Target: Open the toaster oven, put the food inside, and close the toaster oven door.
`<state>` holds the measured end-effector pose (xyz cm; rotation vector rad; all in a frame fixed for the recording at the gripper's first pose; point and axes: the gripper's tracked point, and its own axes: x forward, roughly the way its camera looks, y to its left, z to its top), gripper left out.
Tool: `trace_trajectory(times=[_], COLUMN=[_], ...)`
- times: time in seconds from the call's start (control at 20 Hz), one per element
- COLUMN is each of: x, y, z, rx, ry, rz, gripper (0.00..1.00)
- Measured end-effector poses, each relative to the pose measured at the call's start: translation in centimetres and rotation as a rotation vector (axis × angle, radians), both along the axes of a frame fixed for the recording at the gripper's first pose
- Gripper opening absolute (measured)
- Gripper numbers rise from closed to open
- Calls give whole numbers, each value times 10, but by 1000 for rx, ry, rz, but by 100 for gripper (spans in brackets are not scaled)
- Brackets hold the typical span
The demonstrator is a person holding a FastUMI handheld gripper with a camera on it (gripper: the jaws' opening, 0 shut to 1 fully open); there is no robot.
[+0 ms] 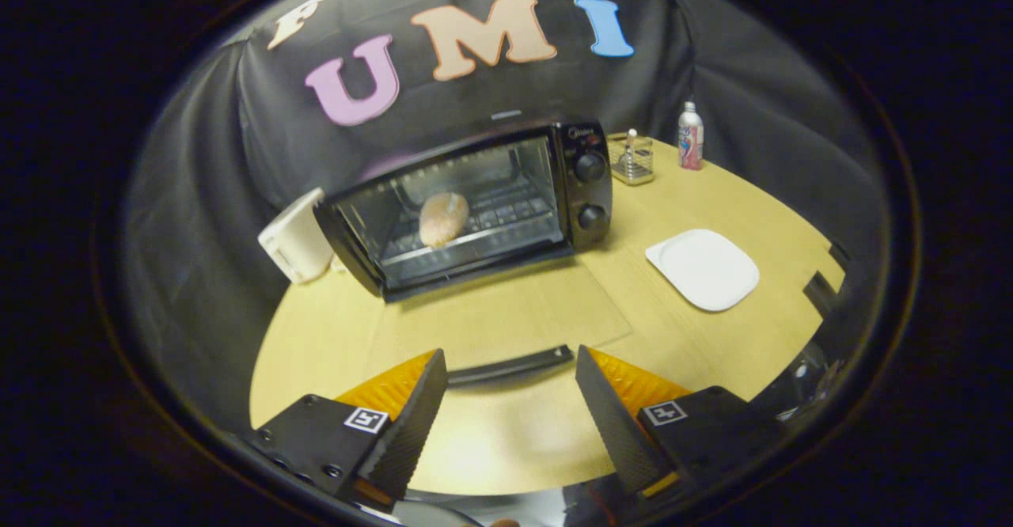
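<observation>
On your light wood table [712, 187] you have a white square plate [703, 268] lying flat. Toward the far edge a small wire basket [633, 160] stands with something upright in it, and just beside it a white bottle [691, 137]. A white boxy appliance [296, 236] sits at the opposite edge.

The toaster oven [475, 202] stands open, the bread [443, 218] on its rack, its door handle [510, 366] between the gripper's [510, 384] spread fingers.
</observation>
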<state>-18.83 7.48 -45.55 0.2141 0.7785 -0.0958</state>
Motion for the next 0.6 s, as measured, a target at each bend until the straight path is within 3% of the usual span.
trace_trajectory(times=[0.35,0.6], x=[-26,-12], y=[12,15], z=[-64,-79], rx=[-79,-95], ry=[167,177], rz=[129,148], gripper=[100,100])
